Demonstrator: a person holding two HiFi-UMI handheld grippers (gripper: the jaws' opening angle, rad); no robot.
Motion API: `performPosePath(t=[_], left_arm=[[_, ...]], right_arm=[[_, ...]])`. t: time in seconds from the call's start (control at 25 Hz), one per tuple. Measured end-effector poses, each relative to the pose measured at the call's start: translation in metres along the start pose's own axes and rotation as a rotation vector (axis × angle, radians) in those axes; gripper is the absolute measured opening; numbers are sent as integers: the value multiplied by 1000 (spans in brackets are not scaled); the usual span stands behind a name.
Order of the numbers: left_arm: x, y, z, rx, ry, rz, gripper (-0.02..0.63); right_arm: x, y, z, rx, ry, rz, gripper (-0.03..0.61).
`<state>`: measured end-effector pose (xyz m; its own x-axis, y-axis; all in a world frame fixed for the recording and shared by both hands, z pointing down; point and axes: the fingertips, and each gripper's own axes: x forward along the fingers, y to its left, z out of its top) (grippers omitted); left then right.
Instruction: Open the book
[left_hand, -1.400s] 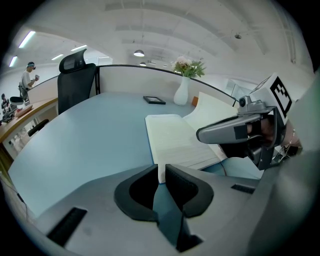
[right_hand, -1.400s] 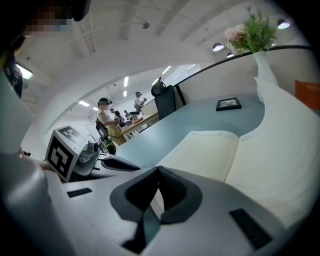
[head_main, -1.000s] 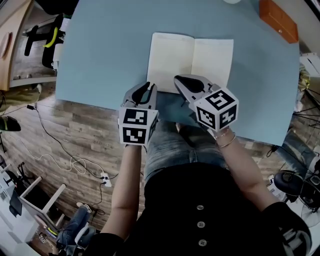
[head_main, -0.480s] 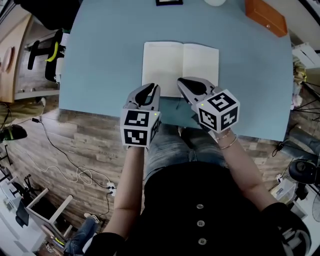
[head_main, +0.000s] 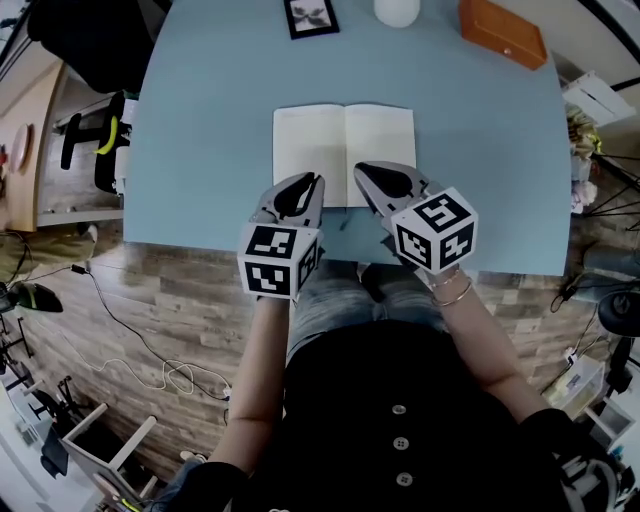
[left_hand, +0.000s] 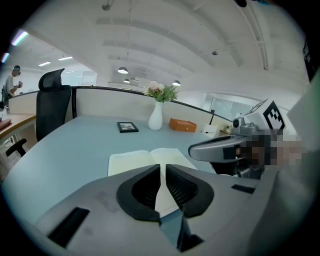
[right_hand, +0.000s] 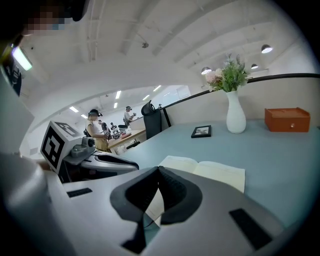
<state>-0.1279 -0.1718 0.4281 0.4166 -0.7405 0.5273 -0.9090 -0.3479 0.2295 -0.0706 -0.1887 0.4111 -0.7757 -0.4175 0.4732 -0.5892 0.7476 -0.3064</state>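
The book (head_main: 345, 150) lies open and flat on the blue table (head_main: 200, 150), cream pages up, with nothing touching it. My left gripper (head_main: 312, 180) hovers over the book's near left corner with its jaws shut and empty. My right gripper (head_main: 362, 170) hovers beside it over the near edge of the right page, also shut and empty. In the left gripper view the book (left_hand: 145, 160) lies just beyond the closed jaw tips (left_hand: 162, 166). The right gripper view shows the same book (right_hand: 210, 172) past its own closed jaws (right_hand: 159, 170).
At the far side of the table stand a small picture frame (head_main: 310, 17), a white vase (head_main: 397, 10) with flowers and an orange box (head_main: 502, 32). A black office chair (head_main: 95, 130) stands off the table's left edge. The person's lap is at the near edge.
Both grippers have lifted and drawn back a little from the book, still shut. The book stays open; the view now takes in more of the far table.
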Motion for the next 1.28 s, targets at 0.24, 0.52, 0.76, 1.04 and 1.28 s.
performPosePath(t=[0.24, 0.52, 0.76, 1.04, 1.28], left_arm=[[-2, -16, 17, 24, -28, -48, 34], [-3, -30, 30, -2, -71, -120, 21], [-8, -40, 44, 9, -115, -145, 20], [-14, -53, 60, 63, -133, -174, 18], [-16, -62, 68, 70, -162, -185, 17]], right_arm=[[-16, -5, 14, 2, -41, -26, 2], [-30, -6, 25, -2, -75, -37, 2], [-44, -5, 35, -22, -104, -37, 2], [-53, -4, 40, -41, -119, -36, 2], [-62, -3, 50, -46, -155, -24, 2]])
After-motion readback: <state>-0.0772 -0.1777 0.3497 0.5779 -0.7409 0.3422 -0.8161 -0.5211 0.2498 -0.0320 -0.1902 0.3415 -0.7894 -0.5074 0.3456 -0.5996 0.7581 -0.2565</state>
